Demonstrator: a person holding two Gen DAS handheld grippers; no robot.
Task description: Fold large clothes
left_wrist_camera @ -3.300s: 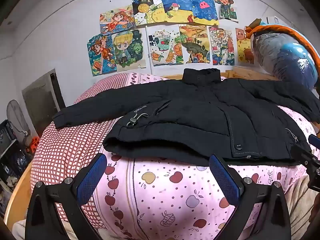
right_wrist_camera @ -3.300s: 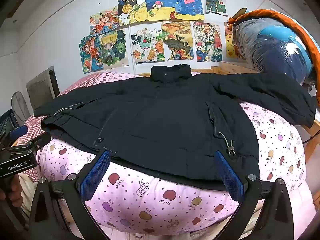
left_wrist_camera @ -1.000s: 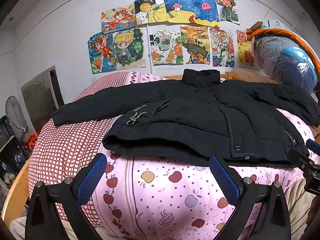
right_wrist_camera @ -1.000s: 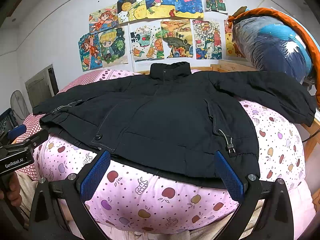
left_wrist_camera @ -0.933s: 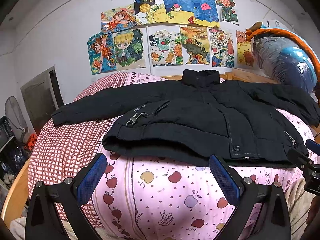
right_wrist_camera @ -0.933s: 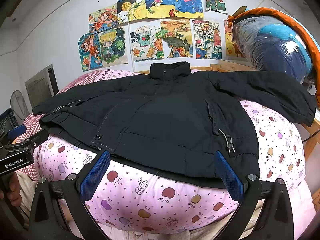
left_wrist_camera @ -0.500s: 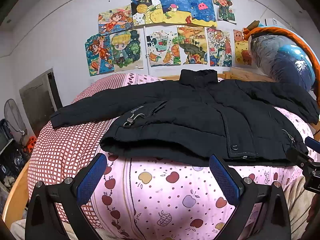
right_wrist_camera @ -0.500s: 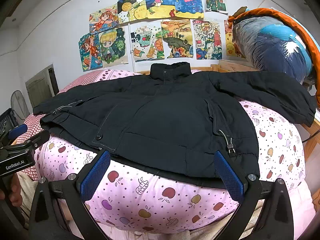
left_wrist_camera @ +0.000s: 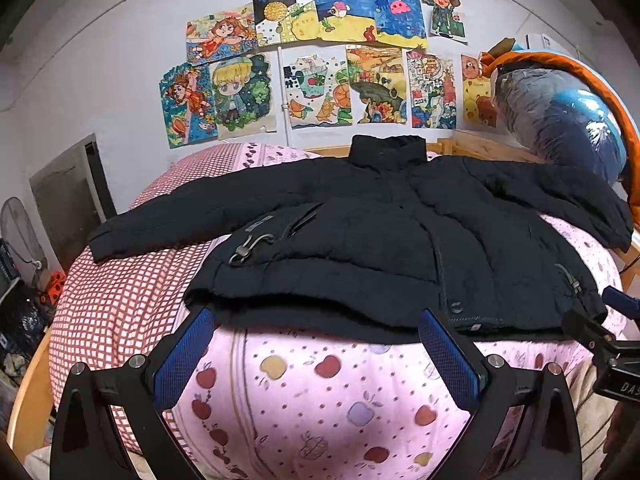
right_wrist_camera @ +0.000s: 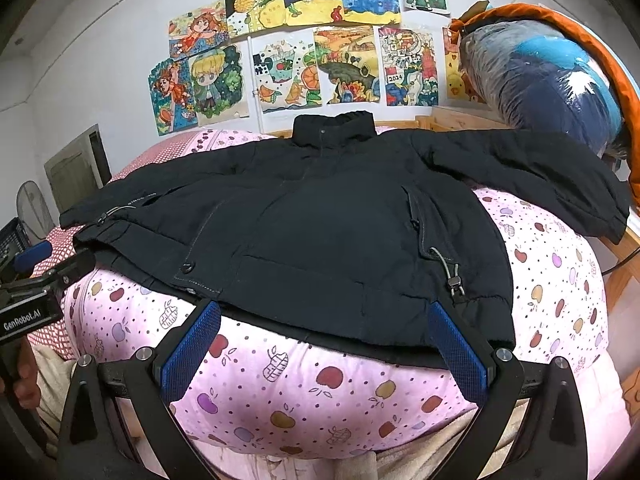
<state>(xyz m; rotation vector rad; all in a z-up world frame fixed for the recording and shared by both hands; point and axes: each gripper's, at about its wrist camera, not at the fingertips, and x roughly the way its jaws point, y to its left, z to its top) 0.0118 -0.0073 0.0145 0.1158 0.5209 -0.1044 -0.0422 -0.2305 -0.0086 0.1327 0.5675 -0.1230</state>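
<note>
Facing the jacket (left_wrist_camera: pixel 384 240) hem-first, collar far, sleeves (left_wrist_camera: pixel 192 216) spread sideways; my left gripper (left_wrist_camera: pixel 316 354) and right gripper (right_wrist_camera: pixel 324 346) gape wide, empty.

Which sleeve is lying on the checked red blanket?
The left sleeve. It stretches out over the red checked blanket, while the right sleeve lies over the pink apple quilt beside the plastic-wrapped bundle.

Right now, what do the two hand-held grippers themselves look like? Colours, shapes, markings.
Both match: the left hand-held gripper and right hand-held gripper each have a black angular frame with silver bolts and two fingers faced with blue textured pads. In the right wrist view, the left unit's body carries white "GenRobot.AI" lettering. Its blue-tipped finger also shows. No cables or sleeves are visible.
</note>
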